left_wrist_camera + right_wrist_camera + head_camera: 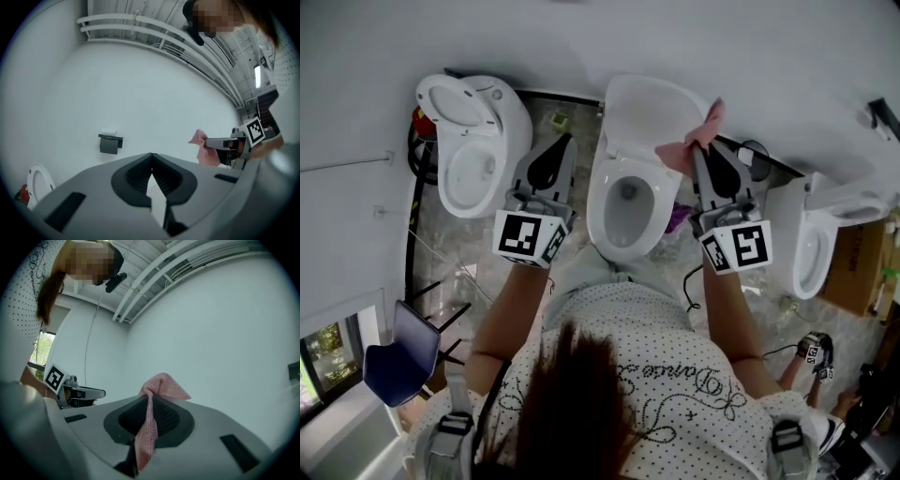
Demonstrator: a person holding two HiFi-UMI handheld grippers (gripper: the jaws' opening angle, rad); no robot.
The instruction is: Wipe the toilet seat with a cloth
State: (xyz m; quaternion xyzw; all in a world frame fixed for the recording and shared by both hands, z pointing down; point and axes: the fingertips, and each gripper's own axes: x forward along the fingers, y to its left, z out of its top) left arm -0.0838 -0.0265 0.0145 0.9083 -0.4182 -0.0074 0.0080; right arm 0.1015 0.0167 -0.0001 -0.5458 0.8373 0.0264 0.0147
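- Toilet seat (602,202) sits between our two grippers, with its lid (652,108) raised.
- Our right gripper (149,397) is clamped on the pink cloth (164,383).
- Our left gripper (151,157) is closed and holds nothing.

Clear room above the toilet seat (600,202); raised lid (649,112) behind, left toilet (478,141), right toilet (811,248) seemingly near.

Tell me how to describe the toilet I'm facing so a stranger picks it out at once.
Along the white wall, it is the middle toilet of three, straight ahead of the person. Only this one has a pink cloth at its raised lid, clamped in the right gripper.
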